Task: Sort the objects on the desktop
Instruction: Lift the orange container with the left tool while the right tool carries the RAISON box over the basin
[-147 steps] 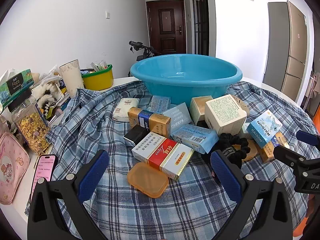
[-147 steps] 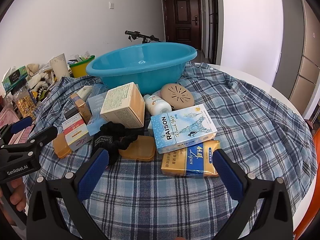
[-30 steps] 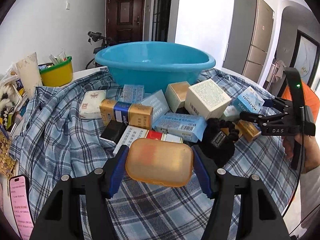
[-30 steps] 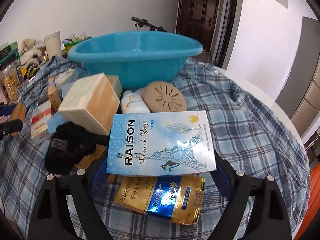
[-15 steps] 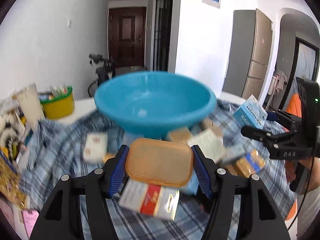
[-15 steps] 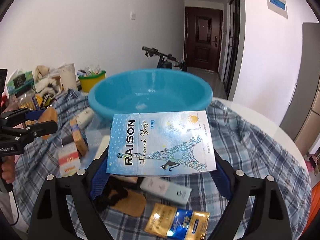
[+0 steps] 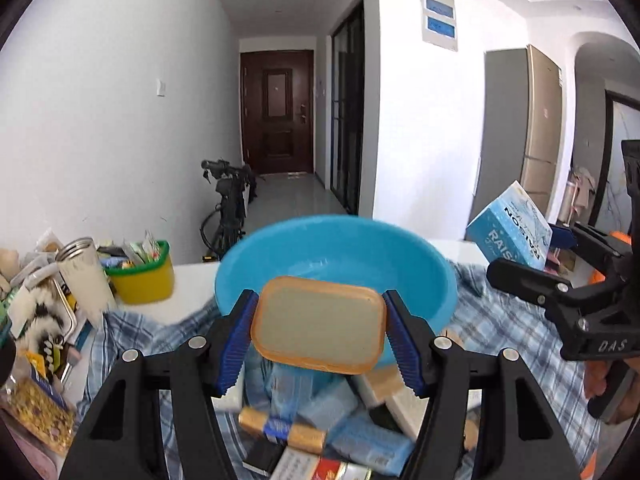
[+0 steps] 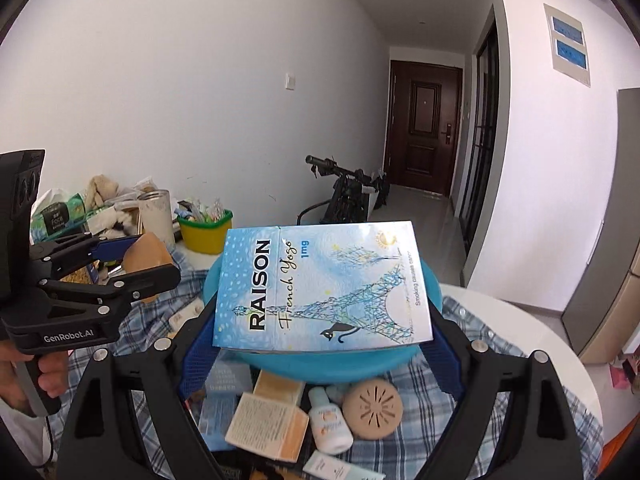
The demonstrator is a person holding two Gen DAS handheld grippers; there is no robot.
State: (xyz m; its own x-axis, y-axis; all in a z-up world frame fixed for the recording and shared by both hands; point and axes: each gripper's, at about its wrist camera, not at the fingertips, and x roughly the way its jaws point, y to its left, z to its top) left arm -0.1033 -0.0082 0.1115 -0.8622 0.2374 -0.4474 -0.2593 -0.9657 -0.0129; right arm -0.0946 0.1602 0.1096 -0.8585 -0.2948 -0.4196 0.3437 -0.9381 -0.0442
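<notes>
My left gripper (image 7: pixel 319 326) is shut on a flat orange plastic case (image 7: pixel 319 324) and holds it up in front of the blue basin (image 7: pixel 340 252). In the right wrist view the case (image 8: pixel 146 254) shows edge-on in that gripper (image 8: pixel 132 258). My right gripper (image 8: pixel 320 312) is shut on a light blue RAISON box (image 8: pixel 322 286), held above the basin's near rim (image 8: pixel 320 368). In the left wrist view the box (image 7: pixel 510 226) shows in that gripper (image 7: pixel 532 252), right of the basin.
Below both grippers several boxes (image 7: pixel 344 420), a cream carton (image 8: pixel 268 428), a small white bottle (image 8: pixel 330 420) and a tan round disc (image 8: pixel 372 410) lie on the plaid cloth (image 8: pixel 480 388). A yellow tub (image 7: pixel 142 276) and a cup (image 7: pixel 86 276) stand at the left.
Both grippers have risen and moved toward the basin with their loads. The orange case and the RAISON box now sit higher, level with the basin's rim.
</notes>
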